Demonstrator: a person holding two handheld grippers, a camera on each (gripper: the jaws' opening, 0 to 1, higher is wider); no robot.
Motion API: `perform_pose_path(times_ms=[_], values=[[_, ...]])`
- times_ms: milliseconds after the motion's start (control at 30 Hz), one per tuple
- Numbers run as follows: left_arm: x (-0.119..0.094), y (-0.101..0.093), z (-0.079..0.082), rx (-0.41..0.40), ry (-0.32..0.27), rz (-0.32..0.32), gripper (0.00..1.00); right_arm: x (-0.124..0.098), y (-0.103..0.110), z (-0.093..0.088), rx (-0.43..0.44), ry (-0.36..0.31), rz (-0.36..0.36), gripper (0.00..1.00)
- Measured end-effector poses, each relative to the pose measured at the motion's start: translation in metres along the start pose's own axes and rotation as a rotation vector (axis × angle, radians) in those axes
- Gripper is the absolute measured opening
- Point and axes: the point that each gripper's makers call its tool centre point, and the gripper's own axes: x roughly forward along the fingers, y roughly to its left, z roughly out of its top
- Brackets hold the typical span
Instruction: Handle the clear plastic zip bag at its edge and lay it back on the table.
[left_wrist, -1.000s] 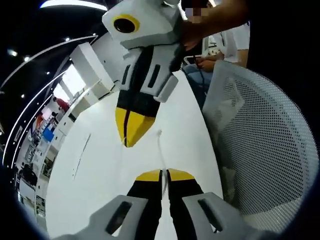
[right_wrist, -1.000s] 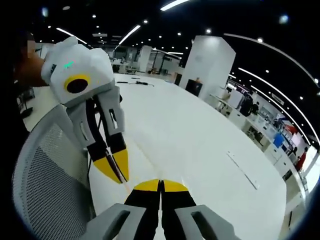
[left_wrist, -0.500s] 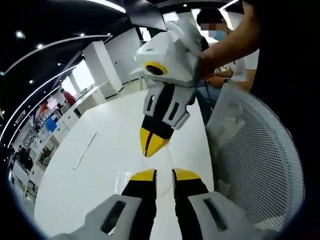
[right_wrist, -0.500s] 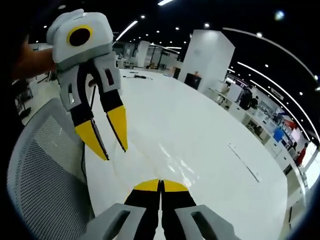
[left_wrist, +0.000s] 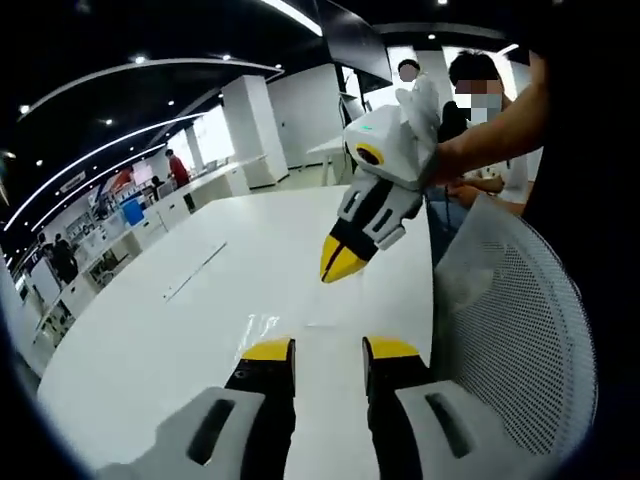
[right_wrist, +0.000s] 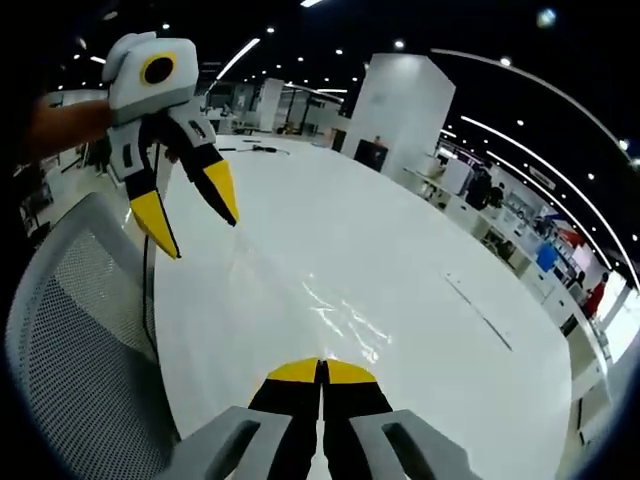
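The clear plastic zip bag (right_wrist: 343, 318) lies flat on the white table (right_wrist: 400, 240), just ahead of my right gripper (right_wrist: 321, 372), whose jaws are shut with nothing seen between them. In the left gripper view the bag (left_wrist: 285, 325) shows as a faint glossy sheet in front of my left gripper (left_wrist: 329, 351), which stands open and empty. The right gripper (left_wrist: 341, 264) hangs above the bag's far side, yellow tips together. The left gripper (right_wrist: 193, 218) appears at the upper left of the right gripper view, jaws spread, off the table's near edge.
A white mesh chair back (left_wrist: 520, 330) stands against the table edge (right_wrist: 70, 330). A thin strip (right_wrist: 478, 310) lies farther out on the table (left_wrist: 150, 340). Seated people (left_wrist: 480, 110) are beyond the table's end. A dark cable (right_wrist: 262, 150) rests at the far side.
My left gripper has opened and let go of the bag's edge, then drawn up and away from the right gripper. The bag now lies flat on the table. The right gripper stays shut.
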Motion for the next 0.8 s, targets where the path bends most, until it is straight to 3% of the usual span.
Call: perform_pose_path(times_ms=[233, 800], values=[[-0.010, 0.003, -0.016, -0.038, 0.018, 0.028, 0.30, 0.002, -0.004, -0.004, 0.022, 0.003, -0.010, 0.00], [-0.027, -0.002, -0.039, -0.090, 0.052, 0.069, 0.30, 0.024, 0.036, -0.019, 0.017, 0.042, 0.094, 0.00]])
